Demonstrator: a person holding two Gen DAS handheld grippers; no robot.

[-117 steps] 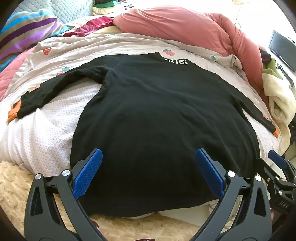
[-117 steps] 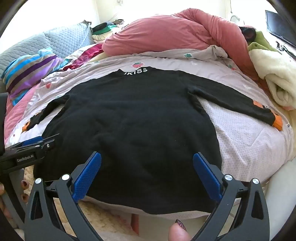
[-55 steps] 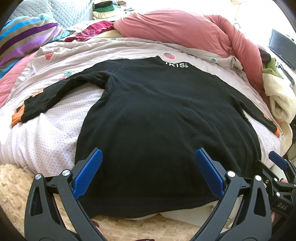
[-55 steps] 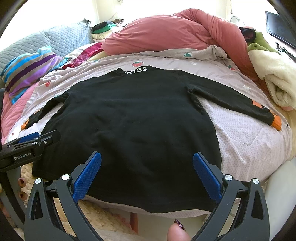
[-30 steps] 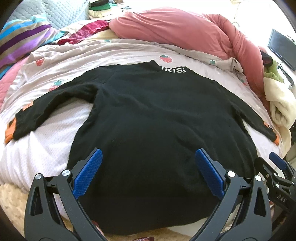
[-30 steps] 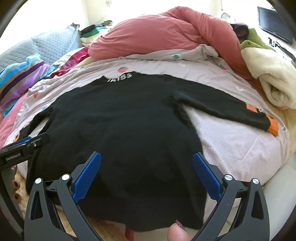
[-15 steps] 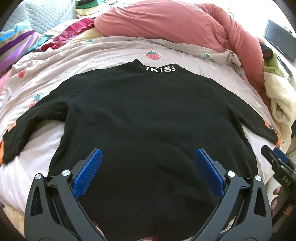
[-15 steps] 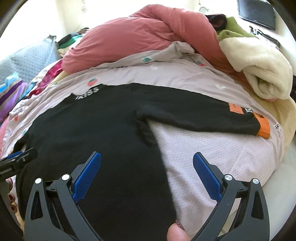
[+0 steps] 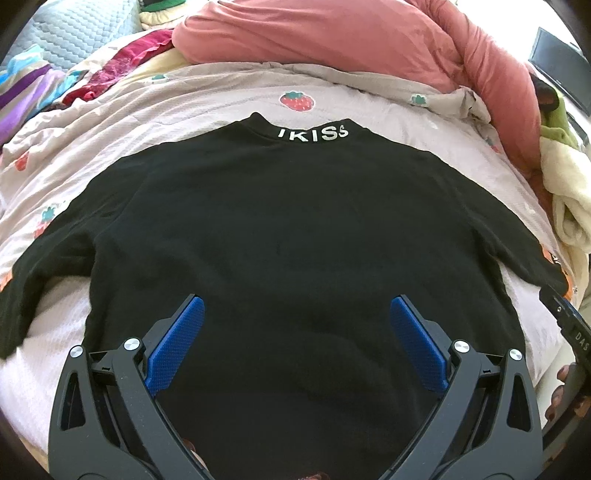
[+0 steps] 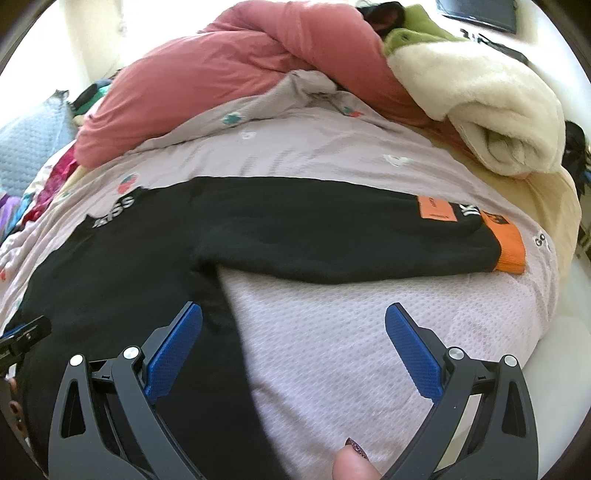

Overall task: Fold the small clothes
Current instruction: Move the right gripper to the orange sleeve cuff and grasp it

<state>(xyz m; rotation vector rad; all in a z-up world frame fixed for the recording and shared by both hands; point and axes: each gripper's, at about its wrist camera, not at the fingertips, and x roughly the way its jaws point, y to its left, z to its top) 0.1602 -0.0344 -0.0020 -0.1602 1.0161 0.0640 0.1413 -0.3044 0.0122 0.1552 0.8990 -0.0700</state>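
My left gripper (image 9: 295,332), seen along its own fingers, hangs over the lower middle of the black sweater (image 9: 295,229); its blue pads (image 9: 173,339) are spread wide with nothing between them. The sweater lies flat, spread out on the pale strawberry-print quilt (image 9: 207,92), collar away from me with white lettering across it (image 9: 313,133), and both sleeves stretched out to the sides. My right gripper (image 10: 293,341) sits over the sweater's right edge: its left pad (image 10: 171,347) is above black cloth, its right pad (image 10: 413,350) above the bare white textured cover (image 10: 351,332). Its jaws are likewise wide apart and empty. The right sleeve (image 10: 332,236) runs away across the quilt and ends in an orange cuff (image 10: 511,247), with an orange patch (image 10: 436,210) just short of it. A fingertip (image 10: 352,461) with dark varnish shows at the lower edge of the right view. Whether either gripper touches the cloth I cannot tell from these angles. Beyond the quilt lies a rumpled pink duvet (image 9: 351,40), with a rolled cream fleece blanket (image 10: 491,107) to its right and a quilted grey-blue pillow (image 9: 74,33) at far left. The tip of the other gripper (image 9: 569,325) enters the left view at its right margin.
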